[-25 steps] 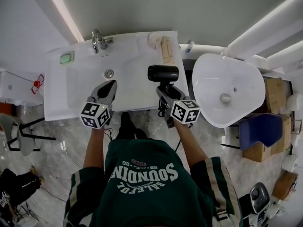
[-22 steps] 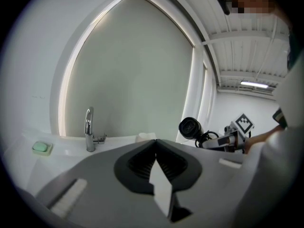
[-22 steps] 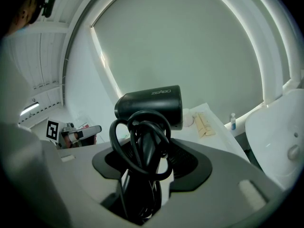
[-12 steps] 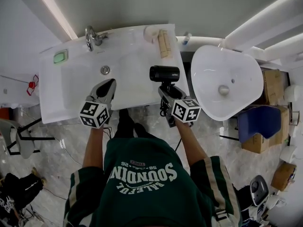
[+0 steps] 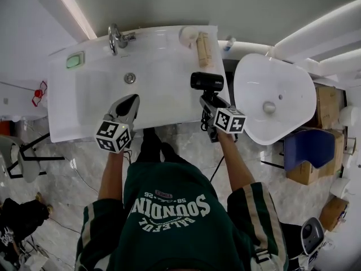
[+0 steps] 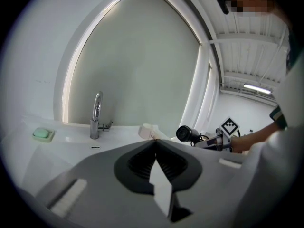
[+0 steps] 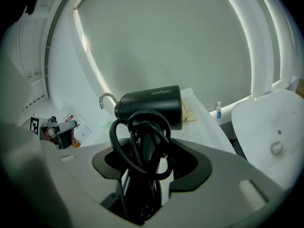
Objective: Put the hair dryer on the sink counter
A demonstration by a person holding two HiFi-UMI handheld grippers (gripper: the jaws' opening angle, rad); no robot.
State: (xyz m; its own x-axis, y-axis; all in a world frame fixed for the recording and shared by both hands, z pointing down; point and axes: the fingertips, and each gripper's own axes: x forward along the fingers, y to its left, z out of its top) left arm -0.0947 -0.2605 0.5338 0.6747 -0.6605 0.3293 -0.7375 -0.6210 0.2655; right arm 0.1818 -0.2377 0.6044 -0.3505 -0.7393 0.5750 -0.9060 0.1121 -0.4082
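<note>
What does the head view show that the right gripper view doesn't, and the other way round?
Only the head view: the person's green shirt and the sink drain. Only the right gripper view: close up, the black cord looping round the handle clamped in the right tongs. Both: the hair dryer, the faucet and the separate white basin on the right.

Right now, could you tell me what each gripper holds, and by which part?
The right gripper grips the black hair dryer by its cord-wrapped handle; the left gripper is shut, empty.
</note>
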